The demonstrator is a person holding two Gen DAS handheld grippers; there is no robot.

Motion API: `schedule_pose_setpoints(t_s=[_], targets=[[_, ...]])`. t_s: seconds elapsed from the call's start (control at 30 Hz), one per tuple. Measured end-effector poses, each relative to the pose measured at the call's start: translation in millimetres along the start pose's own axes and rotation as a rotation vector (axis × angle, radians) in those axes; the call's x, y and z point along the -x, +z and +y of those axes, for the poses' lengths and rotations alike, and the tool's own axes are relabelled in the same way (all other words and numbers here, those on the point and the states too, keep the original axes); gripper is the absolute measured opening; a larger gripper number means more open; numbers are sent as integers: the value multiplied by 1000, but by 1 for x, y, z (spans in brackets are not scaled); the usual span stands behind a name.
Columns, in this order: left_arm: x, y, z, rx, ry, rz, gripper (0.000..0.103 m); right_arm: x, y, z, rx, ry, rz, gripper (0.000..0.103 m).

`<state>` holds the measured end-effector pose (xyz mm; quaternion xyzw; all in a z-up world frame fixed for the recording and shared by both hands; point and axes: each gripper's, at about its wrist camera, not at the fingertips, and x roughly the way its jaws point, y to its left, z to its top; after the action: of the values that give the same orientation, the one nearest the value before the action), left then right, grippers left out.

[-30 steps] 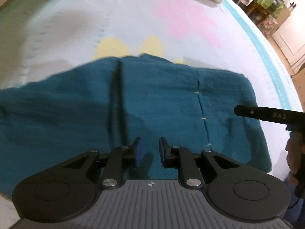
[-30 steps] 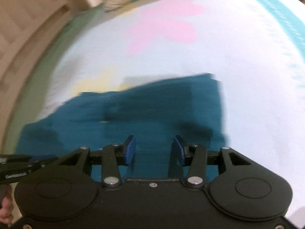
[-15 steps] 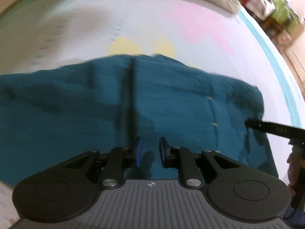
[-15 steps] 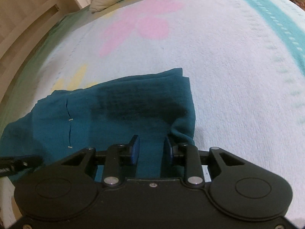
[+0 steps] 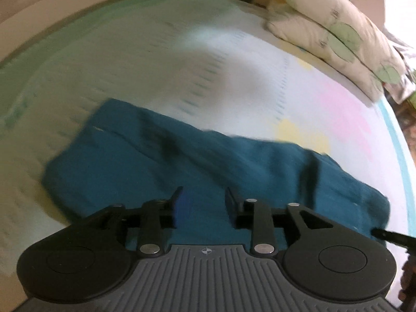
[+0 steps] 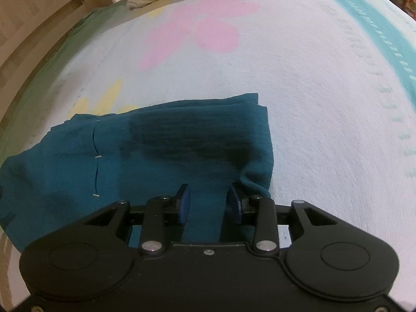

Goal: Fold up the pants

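Observation:
Teal pants lie spread across the bed; they also show in the right wrist view. My left gripper is open and hovers low over the near edge of the pants toward their left end. My right gripper has its jaws partly closed around a raised fold of the pants at their right near corner, and cloth fills the gap between the pads. The tip of the right gripper shows at the right edge of the left wrist view.
The bed is covered by a pale blanket with pink and yellow flowers and a teal border stripe. Pillows lie at the head of the bed. A wooden bed frame runs along the left.
My left gripper has swung left along the pants and opened wider. My right gripper has closed in from wide open onto the right corner fold of the pants.

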<state>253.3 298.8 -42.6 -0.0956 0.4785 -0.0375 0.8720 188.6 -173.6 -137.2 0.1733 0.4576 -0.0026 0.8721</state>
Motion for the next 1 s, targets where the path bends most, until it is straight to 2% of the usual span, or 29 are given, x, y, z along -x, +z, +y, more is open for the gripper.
schedule_pose_setpoints(t_s=[0.1, 0.17, 0.23, 0.33, 0.4, 0.57, 0.77, 1.0], targets=[[-1, 6, 22, 14, 16, 3, 42, -1, 3, 2, 0, -6, 13, 46], [1, 6, 36, 14, 5, 9, 54, -2, 4, 2, -3, -6, 19, 46], [4, 0, 45, 15, 14, -7, 60, -3, 5, 2, -8, -3, 22, 46], [5, -10, 52, 5, 31, -23, 62, -5, 6, 0, -11, 2, 25, 46], [4, -16, 55, 3, 39, -28, 67, -5, 6, 1, -8, -1, 28, 46], [11, -25, 60, -12, 73, -61, 68, -6, 8, 4, 3, -11, 34, 46], [11, -34, 76, 59, 78, -63, 69, -8, 7, 5, 5, -14, 34, 47], [-10, -40, 85, 71, 75, 3, 72, -8, 8, 3, 2, -9, 36, 47]])
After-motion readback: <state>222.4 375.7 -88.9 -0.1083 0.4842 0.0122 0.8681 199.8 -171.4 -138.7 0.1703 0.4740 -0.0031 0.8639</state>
